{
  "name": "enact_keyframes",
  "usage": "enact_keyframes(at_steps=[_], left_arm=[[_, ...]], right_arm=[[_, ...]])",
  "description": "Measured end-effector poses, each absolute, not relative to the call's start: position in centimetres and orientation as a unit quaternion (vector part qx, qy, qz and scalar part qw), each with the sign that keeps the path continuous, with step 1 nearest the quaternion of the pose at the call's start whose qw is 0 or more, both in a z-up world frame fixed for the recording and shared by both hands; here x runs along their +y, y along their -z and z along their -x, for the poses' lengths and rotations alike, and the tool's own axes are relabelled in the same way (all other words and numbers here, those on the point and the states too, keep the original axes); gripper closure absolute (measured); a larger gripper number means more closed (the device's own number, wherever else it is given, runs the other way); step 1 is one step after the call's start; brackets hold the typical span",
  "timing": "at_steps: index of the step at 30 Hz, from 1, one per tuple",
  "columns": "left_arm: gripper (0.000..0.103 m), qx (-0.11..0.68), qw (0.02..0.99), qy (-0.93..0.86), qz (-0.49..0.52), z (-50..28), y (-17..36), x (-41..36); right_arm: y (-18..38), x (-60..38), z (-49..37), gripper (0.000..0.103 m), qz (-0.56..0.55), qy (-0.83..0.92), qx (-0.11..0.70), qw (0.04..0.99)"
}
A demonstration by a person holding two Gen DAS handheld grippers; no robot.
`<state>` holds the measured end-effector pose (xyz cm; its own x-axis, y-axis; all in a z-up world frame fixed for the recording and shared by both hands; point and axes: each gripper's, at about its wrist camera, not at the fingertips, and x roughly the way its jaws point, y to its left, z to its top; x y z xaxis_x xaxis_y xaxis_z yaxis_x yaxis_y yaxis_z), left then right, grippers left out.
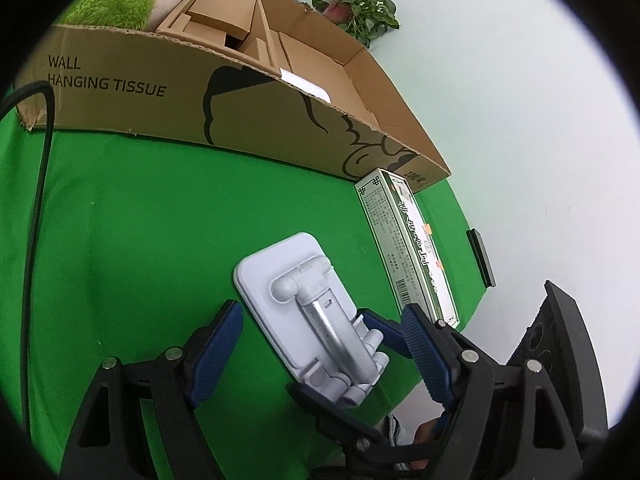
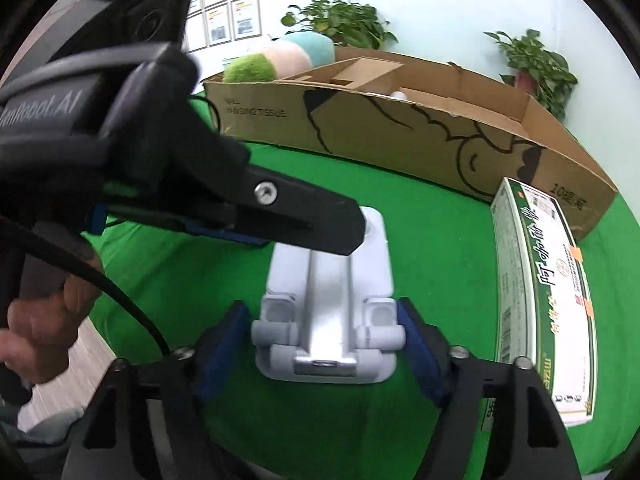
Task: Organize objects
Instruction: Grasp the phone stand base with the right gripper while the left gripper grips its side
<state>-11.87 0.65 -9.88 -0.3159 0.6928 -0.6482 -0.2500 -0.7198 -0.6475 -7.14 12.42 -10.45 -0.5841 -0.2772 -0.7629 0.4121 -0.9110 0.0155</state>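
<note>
Right wrist view: phone stand (image 2: pixel 328 312) sits between right tongs (image 2: pixel 324 344)

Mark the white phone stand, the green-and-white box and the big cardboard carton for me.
phone stand (image 2: pixel 328 280), right wrist view, on its silver centre arm.
green-and-white box (image 2: pixel 540 292), right wrist view, on its printed top face.
cardboard carton (image 1: pixel 180 108), left wrist view, on its printed front wall.

The cardboard box (image 1: pixel 248 120) bore "WALL HANGING TISSUE" in black; the left gripper's (image 2: pixel 280 236) housing read a partly hidden "…nRobot.AI".
</note>
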Motion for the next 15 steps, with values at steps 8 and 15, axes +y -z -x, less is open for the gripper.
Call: enact_keyframes(at_steps=[8, 15], left_arm=[[0.023, -0.227, 0.296, -0.782, 0.499, 11.4, 10.0, 1.3], [0.029, -0.219, 0.279, -0.786, 0.506, 11.4, 10.0, 1.7]], right_arm=[[10.6, 11.8, 7.2, 0.038, -0.418, 0.889, 0.062, 0.176], [10.8, 11.5, 7.4, 0.039, -0.418, 0.891, 0.059, 0.168]])
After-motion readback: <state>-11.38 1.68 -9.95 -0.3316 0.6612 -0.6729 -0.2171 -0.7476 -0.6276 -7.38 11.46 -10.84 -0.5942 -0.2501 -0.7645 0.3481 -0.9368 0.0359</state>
